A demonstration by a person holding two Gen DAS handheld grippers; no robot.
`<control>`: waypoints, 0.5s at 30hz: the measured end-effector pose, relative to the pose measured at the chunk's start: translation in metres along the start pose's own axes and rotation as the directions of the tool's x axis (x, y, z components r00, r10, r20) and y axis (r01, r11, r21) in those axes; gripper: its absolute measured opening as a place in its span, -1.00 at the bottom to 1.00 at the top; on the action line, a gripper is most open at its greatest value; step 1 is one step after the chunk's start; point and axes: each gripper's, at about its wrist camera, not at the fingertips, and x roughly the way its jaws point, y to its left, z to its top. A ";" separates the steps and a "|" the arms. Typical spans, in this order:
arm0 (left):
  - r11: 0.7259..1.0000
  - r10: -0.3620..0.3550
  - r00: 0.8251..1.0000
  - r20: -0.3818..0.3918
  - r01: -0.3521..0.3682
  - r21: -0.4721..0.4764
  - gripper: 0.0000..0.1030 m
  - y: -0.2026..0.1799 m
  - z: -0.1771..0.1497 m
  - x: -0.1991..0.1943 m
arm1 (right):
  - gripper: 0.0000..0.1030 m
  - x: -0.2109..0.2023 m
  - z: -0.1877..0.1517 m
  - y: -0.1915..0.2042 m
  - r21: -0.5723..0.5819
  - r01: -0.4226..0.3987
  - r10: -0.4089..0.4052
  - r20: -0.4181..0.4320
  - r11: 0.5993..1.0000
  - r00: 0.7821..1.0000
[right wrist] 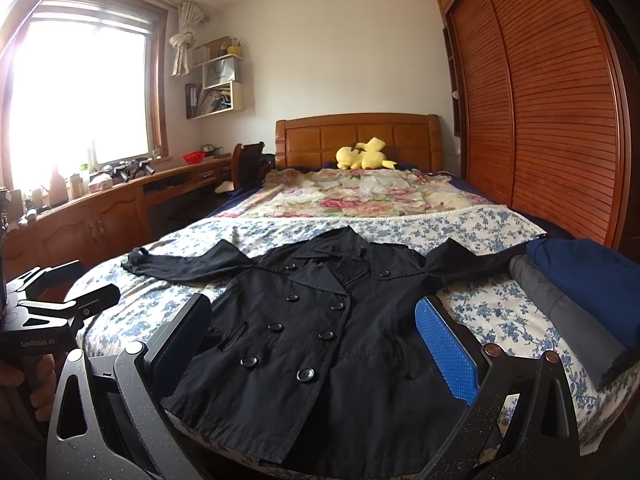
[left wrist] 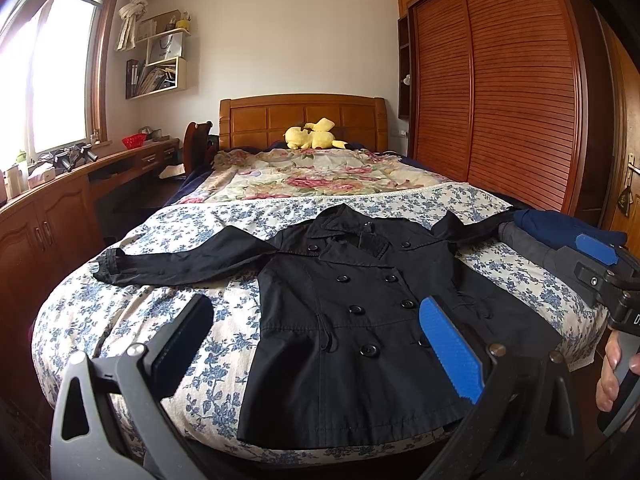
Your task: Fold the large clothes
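Note:
A black double-breasted coat (left wrist: 352, 320) lies face up and spread flat on the blue-flowered bedspread (left wrist: 168, 240), collar toward the headboard, both sleeves stretched out sideways. It also shows in the right wrist view (right wrist: 320, 328). My left gripper (left wrist: 316, 332) is open and empty, hovering above the coat's hem near the foot of the bed. My right gripper (right wrist: 314, 332) is open and empty too, above the hem a little further right. The right gripper also shows at the right edge of the left wrist view (left wrist: 600, 264); the left one at the left edge of the right wrist view (right wrist: 60, 304).
Folded dark blue and grey clothes (right wrist: 580, 292) lie stacked on the bed's right side, by the coat's sleeve. A rose-patterned quilt (left wrist: 320, 176) and a yellow plush toy (left wrist: 314, 136) lie toward the headboard. A wooden wardrobe (left wrist: 500, 100) stands right, a desk (left wrist: 60, 192) left.

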 end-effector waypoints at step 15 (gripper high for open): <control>0.999 0.030 0.999 -0.020 -0.030 -0.016 1.00 0.016 -0.006 0.015 | 1.00 0.006 0.000 0.002 0.005 -0.010 0.010 -0.020 1.000 1.000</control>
